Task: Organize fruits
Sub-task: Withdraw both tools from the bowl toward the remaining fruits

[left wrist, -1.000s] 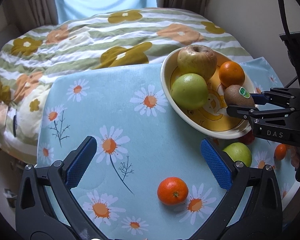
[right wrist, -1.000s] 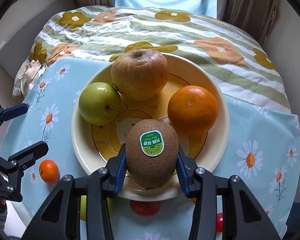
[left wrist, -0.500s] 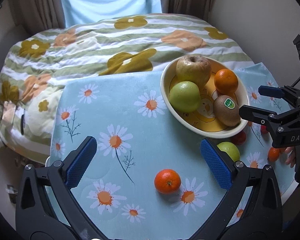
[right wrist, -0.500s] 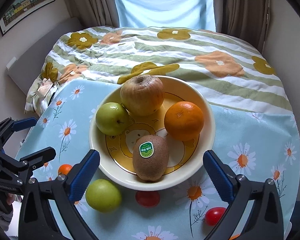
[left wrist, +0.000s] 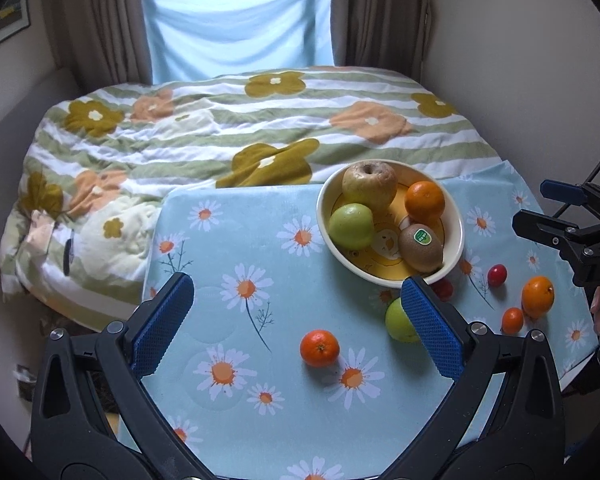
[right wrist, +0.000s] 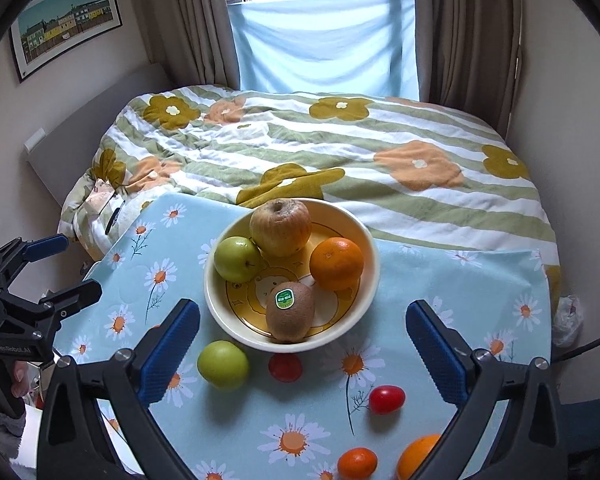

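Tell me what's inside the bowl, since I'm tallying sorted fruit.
The bowl holds a large apple, a green apple, an orange and a kiwi. Anything beneath them is hidden.

One cream ceramic bowl (right wrist: pixel 370 276) holds four fruits: one russet apple (right wrist: pixel 281 227), one small green apple (right wrist: pixel 237 259), one orange (right wrist: pixel 336 263), and one brown stickered kiwi (right wrist: pixel 290 312). Outside the bowl lie one green apple (right wrist: pixel 222 365), two red cherry tomatoes (right wrist: pixel 285 367) (right wrist: pixel 387 399), one large orange (left wrist: pixel 537 296) and two small tangerines (left wrist: pixel 319 348) (left wrist: pixel 512 320).

Left half of the tablecloth (left wrist: pixel 228 360) lies bare; bowl (right wrist: pixel 370 280) and loose fruit crowd the right.
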Available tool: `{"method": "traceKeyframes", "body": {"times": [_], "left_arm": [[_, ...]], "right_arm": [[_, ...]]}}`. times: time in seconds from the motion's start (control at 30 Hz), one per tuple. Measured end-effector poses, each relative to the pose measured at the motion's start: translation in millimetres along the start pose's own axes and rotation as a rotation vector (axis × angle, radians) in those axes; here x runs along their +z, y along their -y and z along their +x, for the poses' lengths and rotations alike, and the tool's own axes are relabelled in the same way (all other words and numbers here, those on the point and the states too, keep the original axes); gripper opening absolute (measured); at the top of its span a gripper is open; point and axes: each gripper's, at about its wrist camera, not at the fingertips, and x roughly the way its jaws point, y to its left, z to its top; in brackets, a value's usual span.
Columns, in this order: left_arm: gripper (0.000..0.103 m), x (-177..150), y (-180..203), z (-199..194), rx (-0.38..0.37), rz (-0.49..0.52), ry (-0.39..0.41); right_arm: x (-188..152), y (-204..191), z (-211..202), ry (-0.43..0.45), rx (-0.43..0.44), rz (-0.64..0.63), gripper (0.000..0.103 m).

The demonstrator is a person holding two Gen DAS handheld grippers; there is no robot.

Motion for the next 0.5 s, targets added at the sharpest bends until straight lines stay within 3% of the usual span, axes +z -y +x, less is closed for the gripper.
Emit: {"method": "traceKeyframes", "body": {"times": [0.27, 0.5], "left_arm": [[0.103, -16, 12, -26, -0.011, -0.015, 0.036], [0.103, -33, 25, -29, -0.062, 0.037, 0.038]], "right_arm": [[-24, 4, -45, 0.038, -0.078, -0.025, 0.103], [-61, 6, -63, 0.031, -0.140, 0.062, 0.103]]}}
